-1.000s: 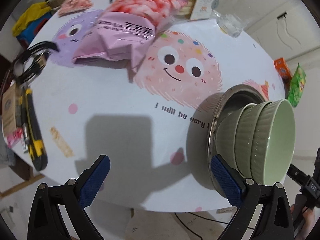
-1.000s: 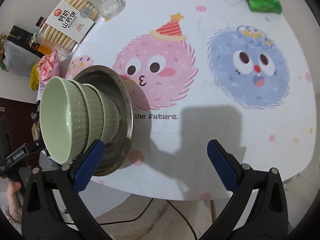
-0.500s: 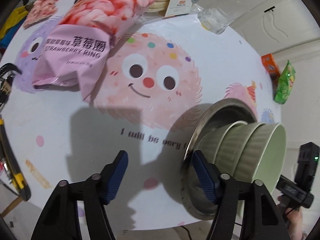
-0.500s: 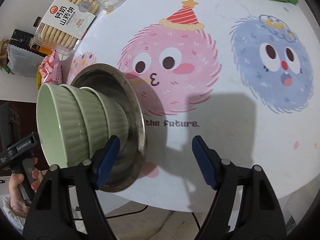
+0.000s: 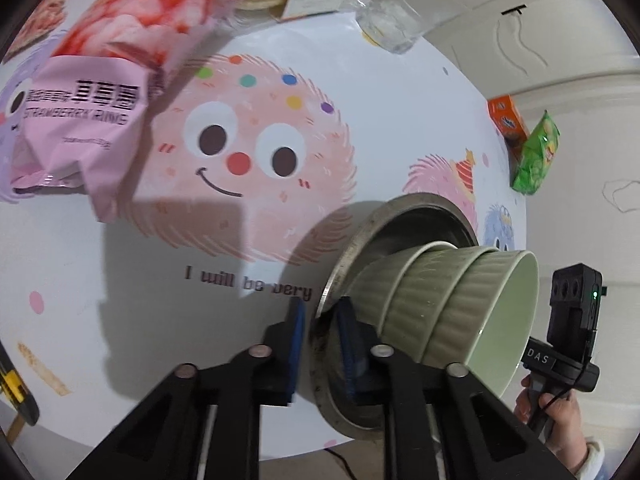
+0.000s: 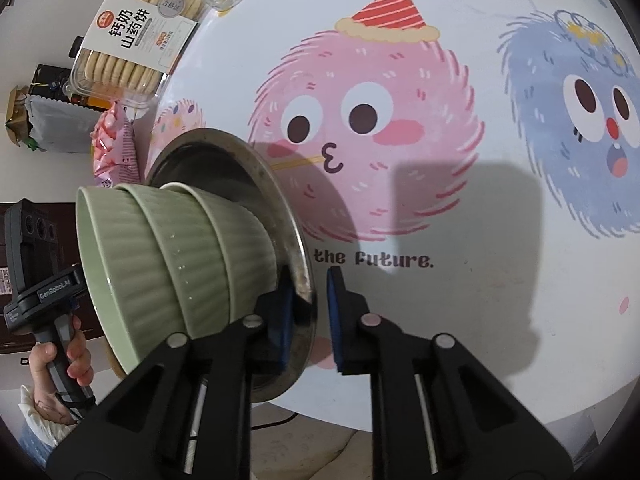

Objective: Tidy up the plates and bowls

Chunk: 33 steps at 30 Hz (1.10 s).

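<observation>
Both my tools have swung from wide open and are closing on the round steel plate (image 5: 340, 280): left tool (image 5: 318, 344) and right tool (image 6: 310, 312) each pinch its rim. The three nested ribbed green bowls (image 6: 168, 256) sit in it on the cartoon-printed surface (image 6: 460, 320), ready to lift.

Your right gripper (image 6: 310, 304) at the rim of the metal plate (image 6: 292, 240), jaws closing.

One blue pad sits inside the rim and one outside it; the inner pad seems to touch the metal, though the outer side is hard to judge. Just left of your fingers, three nested green bowls (image 6: 172, 256) stand in the plate. Further left, a hand (image 6: 60, 364) grips the other tool's handle. Ahead of your tips lies the cartoon tablecloth (image 6: 460, 200); far ahead left sits a biscuit pack (image 6: 136, 36).
</observation>
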Available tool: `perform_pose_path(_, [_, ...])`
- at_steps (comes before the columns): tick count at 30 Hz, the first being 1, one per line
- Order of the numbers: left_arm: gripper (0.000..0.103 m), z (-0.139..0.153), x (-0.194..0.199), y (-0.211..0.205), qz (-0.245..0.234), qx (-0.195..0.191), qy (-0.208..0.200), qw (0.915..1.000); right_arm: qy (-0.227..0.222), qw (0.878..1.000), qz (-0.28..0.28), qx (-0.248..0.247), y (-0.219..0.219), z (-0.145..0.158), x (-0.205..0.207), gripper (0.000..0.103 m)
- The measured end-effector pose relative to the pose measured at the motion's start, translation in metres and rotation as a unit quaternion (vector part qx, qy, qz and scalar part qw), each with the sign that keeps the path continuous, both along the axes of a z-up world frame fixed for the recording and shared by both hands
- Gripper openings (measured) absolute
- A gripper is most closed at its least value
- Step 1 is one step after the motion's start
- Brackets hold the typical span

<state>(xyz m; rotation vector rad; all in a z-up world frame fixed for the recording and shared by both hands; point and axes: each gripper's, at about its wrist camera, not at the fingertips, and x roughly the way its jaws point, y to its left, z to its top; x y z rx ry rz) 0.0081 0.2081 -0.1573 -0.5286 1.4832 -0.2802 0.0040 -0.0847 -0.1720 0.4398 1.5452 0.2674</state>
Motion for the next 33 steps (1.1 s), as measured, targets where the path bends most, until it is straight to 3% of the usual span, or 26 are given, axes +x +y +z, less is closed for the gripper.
perform_pose_path(6, [0.012, 0.0, 0.0, -0.001, -0.015, -0.002, -0.009, 0.9998, -0.001, 1.0, 0.013, -0.003, 0.003, 0.0, 0.0, 0.012])
perform_pose_path(11, [0.01, 0.005, -0.001, -0.008, -0.042, 0.029, -0.027, 0.9983, -0.021, 0.998, 0.043, -0.033, 0.013, 0.005, -0.002, 0.012])
perform_pose_path(19, [0.01, 0.008, -0.007, -0.017, -0.061, 0.043, -0.047, 0.9961, -0.05, 0.994, 0.079, -0.055, 0.017, 0.01, -0.005, 0.013])
perform_pose_path(25, [0.009, 0.012, -0.004, -0.031, -0.069, 0.044, -0.052, 0.9953, -0.067, 0.993, 0.074, -0.058, 0.007, 0.02, -0.003, 0.013])
perform_pose_path(33, [0.009, 0.023, 0.028, -0.07, -0.093, 0.044, -0.049, 0.9935, -0.056, 0.996, 0.032, -0.059, -0.03, 0.029, 0.01, 0.013])
